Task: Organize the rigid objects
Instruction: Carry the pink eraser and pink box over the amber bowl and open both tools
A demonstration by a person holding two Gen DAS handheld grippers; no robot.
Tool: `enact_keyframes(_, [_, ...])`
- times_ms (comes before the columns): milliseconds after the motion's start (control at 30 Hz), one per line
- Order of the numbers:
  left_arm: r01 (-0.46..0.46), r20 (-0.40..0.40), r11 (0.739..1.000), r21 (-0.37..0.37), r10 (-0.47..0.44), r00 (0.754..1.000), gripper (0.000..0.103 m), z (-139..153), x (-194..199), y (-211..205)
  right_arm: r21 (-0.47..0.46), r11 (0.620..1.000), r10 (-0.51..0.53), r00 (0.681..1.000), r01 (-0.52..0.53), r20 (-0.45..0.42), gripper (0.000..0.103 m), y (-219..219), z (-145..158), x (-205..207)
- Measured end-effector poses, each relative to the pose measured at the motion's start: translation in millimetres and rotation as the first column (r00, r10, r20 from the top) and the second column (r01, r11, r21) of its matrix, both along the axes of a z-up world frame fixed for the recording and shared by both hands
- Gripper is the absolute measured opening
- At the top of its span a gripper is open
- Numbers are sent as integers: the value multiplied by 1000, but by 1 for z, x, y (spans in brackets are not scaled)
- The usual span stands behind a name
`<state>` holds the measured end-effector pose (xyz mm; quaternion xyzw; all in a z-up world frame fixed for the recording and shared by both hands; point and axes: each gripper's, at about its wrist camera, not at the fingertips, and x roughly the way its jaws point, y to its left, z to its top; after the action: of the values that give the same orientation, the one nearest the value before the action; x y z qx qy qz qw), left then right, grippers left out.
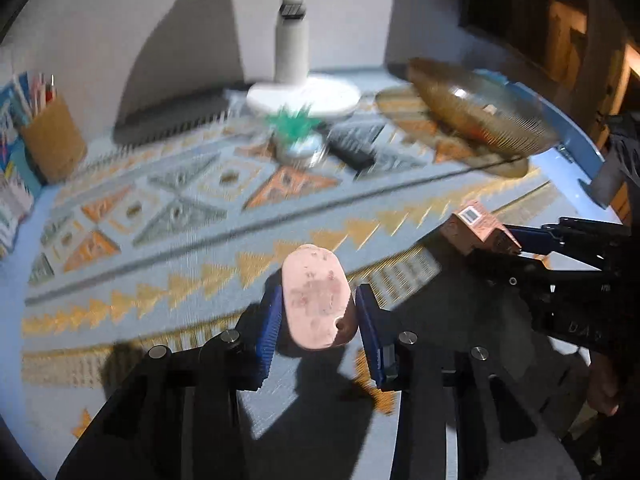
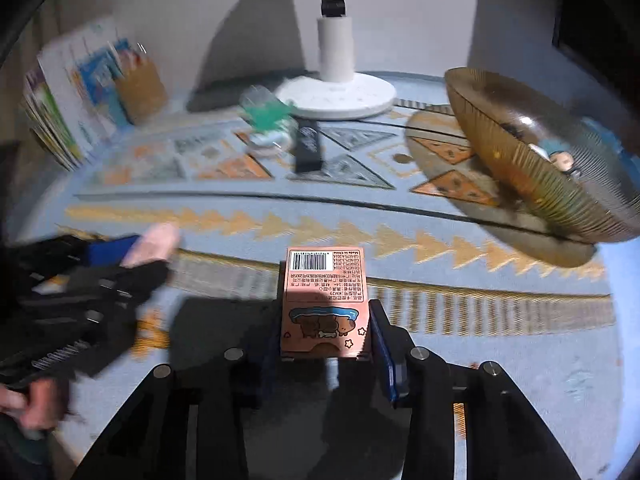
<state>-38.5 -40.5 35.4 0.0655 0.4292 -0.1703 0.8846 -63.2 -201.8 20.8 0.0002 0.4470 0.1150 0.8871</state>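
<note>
Left wrist view: the left gripper [image 1: 316, 320] squeezes a pink block [image 1: 316, 300] above the table's [image 1: 120, 280] near edge. The right gripper [image 2: 324, 336] squeezes a pink box [image 2: 324, 300] beside it.

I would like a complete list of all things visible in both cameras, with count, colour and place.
pink oval piece: 1, pink, between the left gripper's pads
small printed box: 1, pink with barcode, between the right gripper's pads
ribbed bowl: 1, amber, back right
lamp base: 1, white, back centre
small jar: 1, clear with green, before the lamp
black bar: 1, black, beside the jar
pen cup: 1, brown, back left
books: several, multicoloured, back left
patterned cloth: 1, blue and orange, covering the table
left gripper: 1, black, blue pads
right gripper: 1, black, blue pads
hand: 1, lower left
</note>
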Motion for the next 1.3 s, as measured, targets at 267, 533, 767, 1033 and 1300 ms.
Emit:
enact_keyframes(267, [81,251,991,-108,-52,967,34,100,-6,-37,76,992,-112,977,100,181,39,-48,79,-17])
enact_keyframes(533, [186,358,962,-200,-105,928,34,172,50,-130,72,943,-332,889,326,316,40,-147,167,5])
enact_keyframes(767, [134,237,942,-307,-61,970,34,151,127,-188,117,875,-484,849,470,212,40,-237,167,69])
enact_keyframes(1033, [98,51,956,-278,-87,995,34,72,159,-229,73,870,-488,873,488,-19,40,-263,98,107])
enact_keyframes(1300, [112,38,961,-254,-106,994,34,68,158,-243,22,882,-470,883,470,-18,40,-258,88,109])
